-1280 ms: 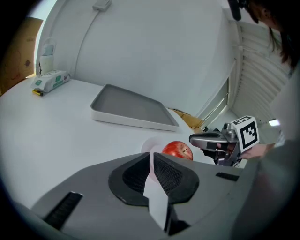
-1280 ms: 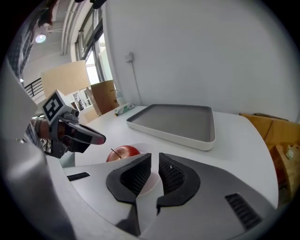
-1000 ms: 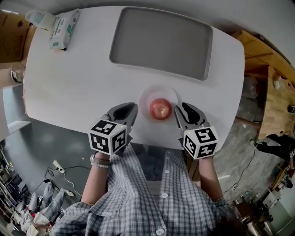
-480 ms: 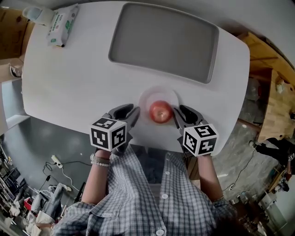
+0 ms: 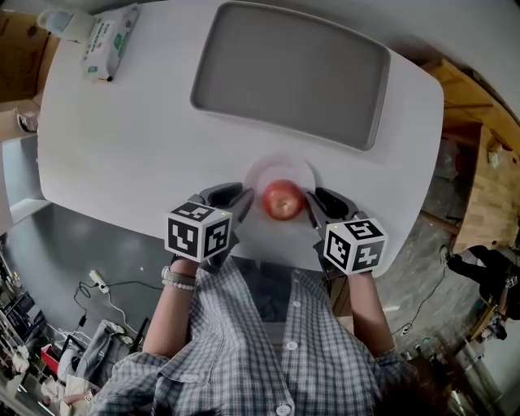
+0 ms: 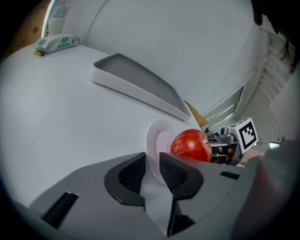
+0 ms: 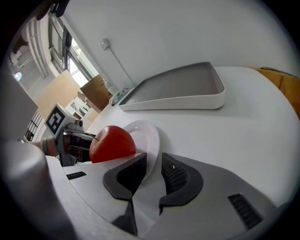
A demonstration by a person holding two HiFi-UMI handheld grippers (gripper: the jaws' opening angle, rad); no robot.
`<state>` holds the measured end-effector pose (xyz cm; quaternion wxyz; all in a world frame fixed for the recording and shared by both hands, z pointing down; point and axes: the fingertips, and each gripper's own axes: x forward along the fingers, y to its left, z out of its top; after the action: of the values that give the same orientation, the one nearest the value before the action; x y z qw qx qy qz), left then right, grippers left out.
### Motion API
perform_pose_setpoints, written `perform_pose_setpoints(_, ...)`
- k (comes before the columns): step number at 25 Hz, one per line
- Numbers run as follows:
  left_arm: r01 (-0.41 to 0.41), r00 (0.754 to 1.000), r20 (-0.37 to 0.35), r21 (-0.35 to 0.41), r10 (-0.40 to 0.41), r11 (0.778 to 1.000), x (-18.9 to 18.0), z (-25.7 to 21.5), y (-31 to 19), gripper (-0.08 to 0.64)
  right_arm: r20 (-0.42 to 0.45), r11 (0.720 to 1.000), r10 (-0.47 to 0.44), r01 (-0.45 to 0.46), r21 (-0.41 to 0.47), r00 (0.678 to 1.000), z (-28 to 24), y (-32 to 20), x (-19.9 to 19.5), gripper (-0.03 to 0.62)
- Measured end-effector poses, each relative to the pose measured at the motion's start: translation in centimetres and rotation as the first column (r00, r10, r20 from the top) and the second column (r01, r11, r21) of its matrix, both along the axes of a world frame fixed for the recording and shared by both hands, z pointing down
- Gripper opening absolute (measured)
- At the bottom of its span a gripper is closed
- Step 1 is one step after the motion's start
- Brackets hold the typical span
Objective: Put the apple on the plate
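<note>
Left gripper [image 5: 227,193] and right gripper [image 5: 325,197], both parted and empty, flank plate [image 5: 280,165] holding apple [image 5: 283,199] at table [image 5: 122,146] edge.

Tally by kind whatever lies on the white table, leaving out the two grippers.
Apple: 1
Plate: 1
Tray: 1
Pack of wipes: 1
Total: 4
Not counted: pale container by the far corner; I cannot tell whether it stands on the table.
</note>
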<state>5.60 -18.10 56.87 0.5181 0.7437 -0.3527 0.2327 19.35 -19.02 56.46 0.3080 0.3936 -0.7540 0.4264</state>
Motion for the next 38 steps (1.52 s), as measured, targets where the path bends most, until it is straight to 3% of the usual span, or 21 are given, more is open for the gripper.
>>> perform_pose_setpoints(4, -0.028, 0.999, 0.018, 0.01, 0.028, 1.0, 0.41, 0.04, -0.18, 0.091, 0.02, 1.0, 0.004, -0.003, -0.029, 1.0, 0.13, 0.21, 0.02, 0.089)
perform_pose_setpoints(9, -0.061, 0.997, 0.039, -0.008, 0.061, 0.998, 0.29, 0.28, -0.31, 0.074, 0.066, 0.993, 0.083, -0.077, -0.086, 0.994, 0.23, 0.09, 0.3, 0.077)
perform_pose_setpoints(15, 0.013, 0.999, -0.029, -0.078, -0.015, 0.997, -0.07, 0.44, -0.64, 0.057, 0.104, 0.979, 0.16, -0.145, -0.145, 0.982, 0.37, -0.03, 0.22, 0.066)
perform_pose_setpoints(22, 0.064, 0.996, -0.048, -0.172, -0.073, 0.983, -0.05, 0.44, -0.71, 0.046, 0.147, 0.942, 0.275, -0.236, -0.237, 0.95, 0.38, 0.02, 0.52, 0.052)
perform_pose_setpoints(26, 0.106, 0.989, -0.081, -0.221, -0.127, 0.969, -0.02, 0.42, -0.79, 0.04, 0.156, 0.931, 0.301, -0.255, -0.262, 0.941, 0.43, 0.0, 0.49, 0.049)
perform_pose_setpoints(38, 0.114, 0.984, -0.098, -0.284, -0.147, 0.952, -0.33, 0.27, -0.77, 0.038, 0.153, 0.912, 0.333, -0.277, -0.302, 0.931, -0.04, -0.41, 0.26, 0.048)
